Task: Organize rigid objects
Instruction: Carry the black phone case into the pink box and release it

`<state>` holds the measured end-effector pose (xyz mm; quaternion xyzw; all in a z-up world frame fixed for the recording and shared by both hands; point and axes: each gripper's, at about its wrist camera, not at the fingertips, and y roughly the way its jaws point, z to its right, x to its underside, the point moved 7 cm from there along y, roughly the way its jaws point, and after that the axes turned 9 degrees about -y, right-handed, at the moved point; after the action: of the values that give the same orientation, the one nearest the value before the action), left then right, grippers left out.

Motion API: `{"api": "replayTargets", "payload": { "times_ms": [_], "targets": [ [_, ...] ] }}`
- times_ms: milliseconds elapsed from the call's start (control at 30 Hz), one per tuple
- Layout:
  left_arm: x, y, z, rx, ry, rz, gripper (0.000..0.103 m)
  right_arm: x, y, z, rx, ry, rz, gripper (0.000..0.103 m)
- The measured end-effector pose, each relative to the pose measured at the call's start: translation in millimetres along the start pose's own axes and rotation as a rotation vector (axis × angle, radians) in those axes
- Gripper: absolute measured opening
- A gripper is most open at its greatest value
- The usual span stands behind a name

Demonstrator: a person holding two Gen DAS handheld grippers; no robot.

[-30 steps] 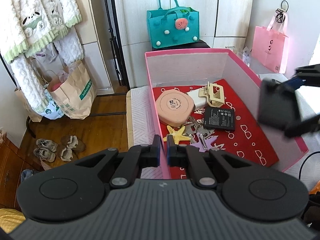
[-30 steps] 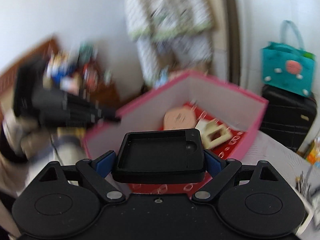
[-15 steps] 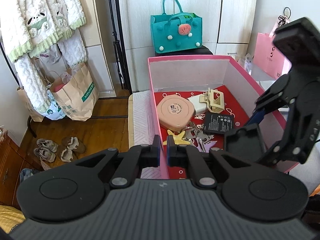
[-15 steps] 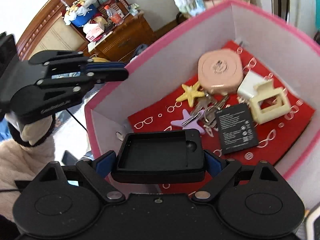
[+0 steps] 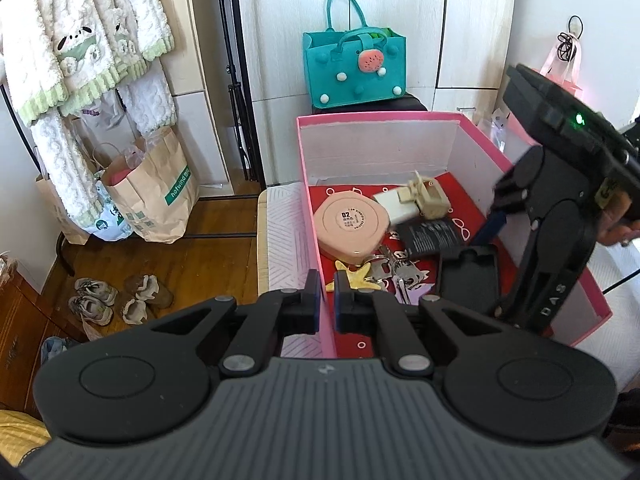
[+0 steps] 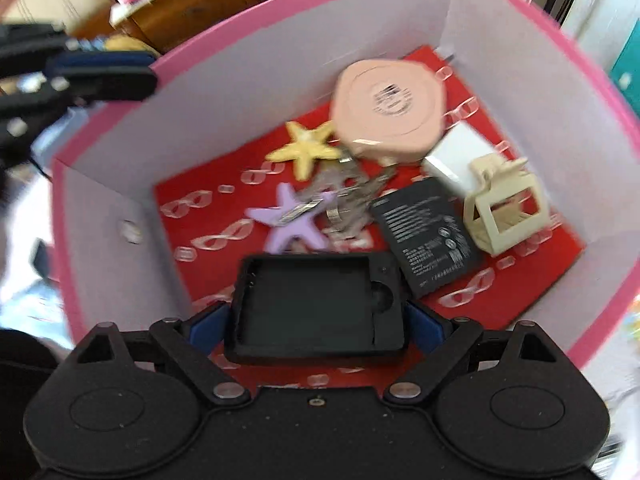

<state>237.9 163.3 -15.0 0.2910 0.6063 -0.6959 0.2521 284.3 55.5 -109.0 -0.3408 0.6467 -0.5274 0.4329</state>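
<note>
My right gripper point(image 6: 318, 320) is shut on a black rectangular case point(image 6: 316, 304) and holds it low inside the pink box point(image 6: 120, 168); the case also shows in the left wrist view point(image 5: 468, 276). My left gripper point(image 5: 326, 300) is shut on the box's near left wall point(image 5: 320, 304). On the box's red floor lie a pink round case point(image 6: 390, 110), a yellow star point(image 6: 306, 152), a purple star point(image 6: 290, 218), keys point(image 6: 348, 196), a black battery point(image 6: 426, 234), a white block point(image 6: 460, 156) and a cream hair clip point(image 6: 504, 210).
A teal felt bag point(image 5: 356, 66) stands behind the box. A paper bag point(image 5: 152, 188) and shoes point(image 5: 116, 300) are on the wood floor at left. A pink gift bag point(image 5: 560, 64) hangs at the right. A wooden cabinet point(image 6: 192, 4) is beyond the box.
My right gripper has carried the black case over the box's rim and down inside, close to the red floor. My left gripper has kept its hold on the box wall.
</note>
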Motion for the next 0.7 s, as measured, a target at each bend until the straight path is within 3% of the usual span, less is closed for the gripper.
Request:
{"api": "replayTargets", "payload": {
  "times_ms": [133, 233, 400, 500, 700],
  "targets": [
    [-1, 0, 0, 0.002, 0.007, -0.002, 0.006, 4, -9, -2, 0.196, -0.105, 0.04, 0.094],
    [-1, 0, 0, 0.004, 0.006, -0.003, 0.007, 10, -26, -7, 0.244, -0.107, 0.109, 0.094],
    [0, 0, 0, 0.006, 0.006, -0.003, 0.007, 27, -88, -10, 0.259, -0.003, 0.379, 0.095],
    [0, 0, 1, 0.006, 0.01, -0.002, 0.008, 54, -129, -5, 0.293, 0.064, 0.54, 0.096],
    [0, 0, 1, 0.004, 0.012, -0.001, 0.008, 121, -161, 18, 0.425, 0.205, 0.692, 0.098]
  ]
}}
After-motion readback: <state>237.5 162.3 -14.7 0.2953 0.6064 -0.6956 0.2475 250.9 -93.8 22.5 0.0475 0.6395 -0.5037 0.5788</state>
